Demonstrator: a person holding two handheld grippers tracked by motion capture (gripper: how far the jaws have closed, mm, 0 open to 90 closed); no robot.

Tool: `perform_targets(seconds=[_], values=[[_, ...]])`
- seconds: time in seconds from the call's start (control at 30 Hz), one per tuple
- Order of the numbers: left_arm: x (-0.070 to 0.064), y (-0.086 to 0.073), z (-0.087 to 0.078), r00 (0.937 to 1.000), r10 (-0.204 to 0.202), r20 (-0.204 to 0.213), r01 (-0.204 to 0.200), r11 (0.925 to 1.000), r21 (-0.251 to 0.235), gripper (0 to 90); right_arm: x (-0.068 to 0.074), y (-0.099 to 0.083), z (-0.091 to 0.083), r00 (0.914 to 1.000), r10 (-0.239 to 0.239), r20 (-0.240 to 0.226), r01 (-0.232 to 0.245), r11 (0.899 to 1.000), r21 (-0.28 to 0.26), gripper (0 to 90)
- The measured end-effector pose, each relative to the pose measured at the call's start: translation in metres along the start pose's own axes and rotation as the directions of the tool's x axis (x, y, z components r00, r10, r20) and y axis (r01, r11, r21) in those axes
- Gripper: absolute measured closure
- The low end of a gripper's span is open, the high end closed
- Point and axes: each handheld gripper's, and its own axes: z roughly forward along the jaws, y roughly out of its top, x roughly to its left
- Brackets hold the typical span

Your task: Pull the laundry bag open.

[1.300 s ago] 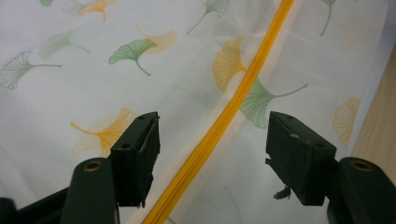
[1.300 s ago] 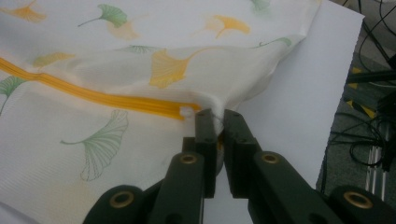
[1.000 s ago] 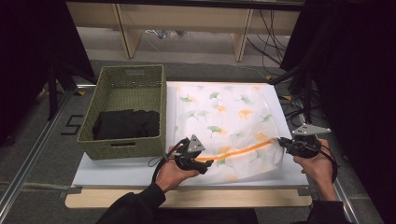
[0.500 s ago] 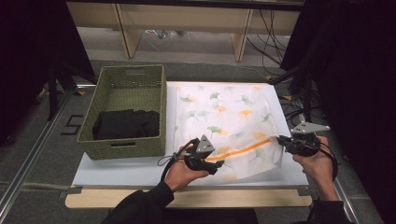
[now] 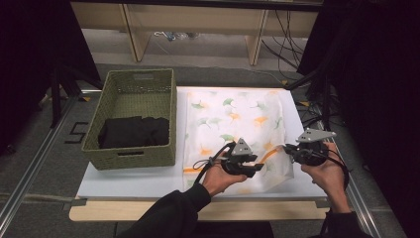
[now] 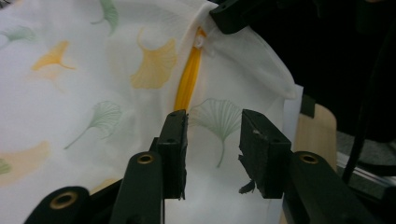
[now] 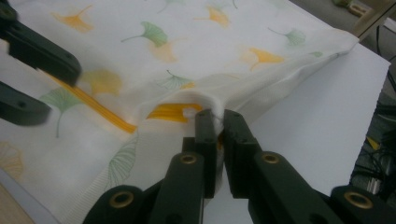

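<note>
My right gripper (image 7: 215, 122) pinches the white leaf-printed cloth cover (image 5: 233, 119) at its corner. The orange zipper strip (image 6: 188, 84) runs straight ahead of my nearer left gripper (image 6: 212, 135), whose jaws stand apart.

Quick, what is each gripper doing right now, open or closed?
Left gripper: open, hovering over the leaf-print cloth.
Right gripper: closed on the cloth's edge.
</note>
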Motion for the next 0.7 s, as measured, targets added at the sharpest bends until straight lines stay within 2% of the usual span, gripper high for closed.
perform_targets(seconds=[0.07, 0.1, 0.17, 0.23, 0.27, 0.3, 0.33, 0.37, 0.43, 0.47, 0.53, 0.57, 0.63, 0.7], values=[[-0.001, 0.0, 0.004, 0.9999, 0.017, 0.0, -0.017, 0.9998, 0.014, 64.7, 0.004, 0.003, 0.001, 0.9999, -0.005, -0.015, 0.005, 1.0, -0.001, 86.0], [-0.001, 0.001, 0.006, 0.9999, 0.014, 0.006, -0.014, 0.9998, 0.011, 65.6, 0.007, 0.005, 0.0, 0.9998, -0.008, -0.016, 0.008, 1.0, 0.007, 86.0], [0.0, 0.003, 0.009, 0.9997, 0.023, -0.01, -0.022, 0.9997, 0.009, 65.6, 0.007, 0.006, 0.001, 0.9997, -0.022, -0.011, 0.022, 1.0, -0.001, 86.0], [0.0, 0.005, 0.012, 0.9999, 0.012, -0.011, -0.012, 0.9999, -0.001, 66.1, 0.011, 0.008, 0.002, 0.9996, -0.016, -0.024, 0.016, 1.0, 0.008, 86.0], [0.001, 0.006, 0.014, 0.9998, 0.018, -0.009, -0.018, 0.9998, -0.011, 66.1, 0.012, 0.009, 0.003, 0.9991, -0.022, -0.036, 0.023, 1.0, 0.012, 86.0], [0.003, 0.006, 0.015, 0.9997, 0.023, -0.005, -0.023, 0.9997, -0.009, 66.5, 0.014, 0.011, 0.003, 0.9993, -0.025, -0.029, 0.025, 1.0, 0.005, 86.0], [0.003, 0.006, 0.017, 1.0, -0.003, -0.002, 0.003, 0.9998, -0.021, 66.6, 0.016, 0.012, 0.004, 0.999, -0.03, -0.035, 0.03, 1.0, 0.008, 86.0], [0.006, 0.006, 0.018, 1.0, -0.01, 0.0, 0.01, 0.9998, -0.016, 66.6, 0.018, 0.014, 0.006, 0.998, -0.051, -0.036, 0.051, 0.999, 0.003, 86.0], [0.007, 0.005, 0.02, 0.9999, 0.002, -0.015, -0.002, 0.9998, -0.022, 66.6, 0.02, 0.015, 0.007, 0.9977, -0.052, -0.043, 0.053, 0.999, 0.009, 86.0], [0.009, 0.005, 0.022, 0.9997, -0.022, -0.009, 0.022, 0.9996, -0.018, 66.1, 0.023, 0.017, 0.01, 0.9978, -0.057, -0.033, 0.058, 0.998, 0.016, 86.0], [0.009, 0.004, 0.023, 0.9997, -0.021, -0.01, 0.021, 0.9996, -0.016, 66.1, 0.024, 0.017, 0.011, 0.9965, -0.075, -0.038, 0.076, 0.997, 0.017, 86.0], [0.009, 0.004, 0.024, 0.9996, 0.01, -0.027, -0.011, 0.9998, -0.014, 66.3, 0.026, 0.019, 0.012, 0.9958, -0.082, -0.04, 0.083, 0.996, 0.02, 86.1], [0.009, 0.005, 0.025, 0.9994, -0.003, -0.034, 0.003, 1.0, -0.003, 66.2, 0.026, 0.019, 0.012, 0.9952, -0.088, -0.043, 0.089, 0.996, 0.019, 86.0], [0.01, 0.005, 0.026, 0.999, -0.011, -0.043, 0.01, 0.9999, -0.012, 65.1, 0.029, 0.021, 0.012, 0.995, -0.09, -0.044, 0.091, 0.996, 0.024, 86.1]])
